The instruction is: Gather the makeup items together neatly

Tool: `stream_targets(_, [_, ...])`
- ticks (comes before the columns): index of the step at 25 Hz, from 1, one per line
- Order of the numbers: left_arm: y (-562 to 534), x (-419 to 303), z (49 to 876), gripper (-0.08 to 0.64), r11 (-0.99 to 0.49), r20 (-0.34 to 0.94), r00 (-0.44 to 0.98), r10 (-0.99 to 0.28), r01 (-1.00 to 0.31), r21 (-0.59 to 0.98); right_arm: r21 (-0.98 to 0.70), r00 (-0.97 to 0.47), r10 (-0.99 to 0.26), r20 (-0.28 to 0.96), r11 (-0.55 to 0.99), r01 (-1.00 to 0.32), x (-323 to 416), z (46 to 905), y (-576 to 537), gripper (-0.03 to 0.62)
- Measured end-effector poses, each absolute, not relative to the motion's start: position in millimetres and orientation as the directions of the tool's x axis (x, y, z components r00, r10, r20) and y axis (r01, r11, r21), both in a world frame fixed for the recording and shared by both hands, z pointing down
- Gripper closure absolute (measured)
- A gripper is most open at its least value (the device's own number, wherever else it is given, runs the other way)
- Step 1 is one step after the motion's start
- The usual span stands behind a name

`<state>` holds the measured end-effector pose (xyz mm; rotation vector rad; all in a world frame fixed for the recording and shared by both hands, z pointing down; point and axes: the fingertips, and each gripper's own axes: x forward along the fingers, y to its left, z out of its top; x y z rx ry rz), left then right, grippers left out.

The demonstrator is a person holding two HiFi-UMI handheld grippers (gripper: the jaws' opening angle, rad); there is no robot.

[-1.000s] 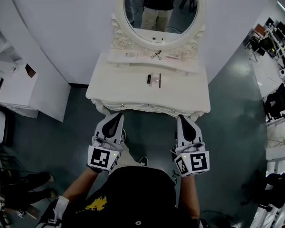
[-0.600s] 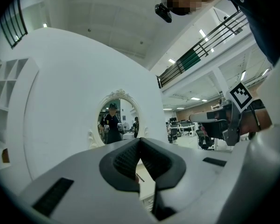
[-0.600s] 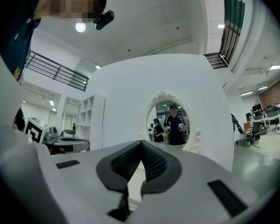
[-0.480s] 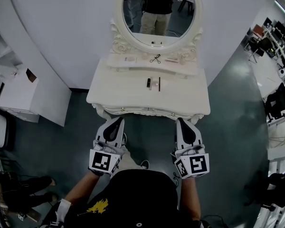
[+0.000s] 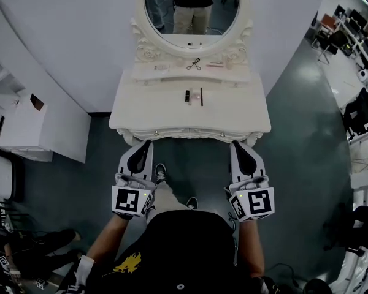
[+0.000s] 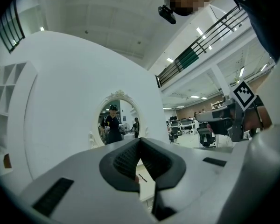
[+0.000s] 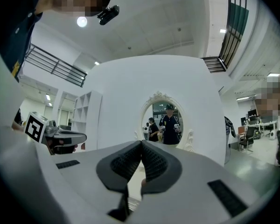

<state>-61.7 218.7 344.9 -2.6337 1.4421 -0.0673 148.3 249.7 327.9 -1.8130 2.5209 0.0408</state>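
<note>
A white vanity table (image 5: 147,112) with an oval mirror (image 5: 190,8) stands against the wall ahead of me. Small makeup items lie close together at its middle: a short dark tube (image 5: 187,95), a pale item (image 5: 194,95) and a thin dark stick (image 5: 202,96). On the raised shelf under the mirror lie an eyelash curler (image 5: 194,64), a pale flat item (image 5: 162,67) and a pinkish item (image 5: 216,64). My left gripper (image 5: 142,148) and right gripper (image 5: 239,149) hang below the table's front edge, both shut and empty. The shut pads (image 6: 139,158) (image 7: 141,160) fill each gripper view, with the mirror (image 6: 113,118) (image 7: 165,120) behind.
White shelving (image 5: 24,121) stands at the left by the curved wall. Office chairs and desks (image 5: 362,112) are at the right. Dark equipment (image 5: 12,250) sits on the floor at lower left. My feet (image 5: 161,173) show on the grey-green floor before the table.
The head view has shifted: the table and mirror now sit slightly higher and more to the left in the frame. Both grippers stay shut, low before the table front.
</note>
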Motion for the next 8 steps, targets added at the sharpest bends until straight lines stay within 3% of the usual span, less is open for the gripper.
stream_targets(8, [229,-47,358,0.548,-0.563,0.009,0.567,-0.824,-0.815,-0.137,0.0,-0.267,-0.964,-0.024,0.267,-0.964,177,343,263,0.58])
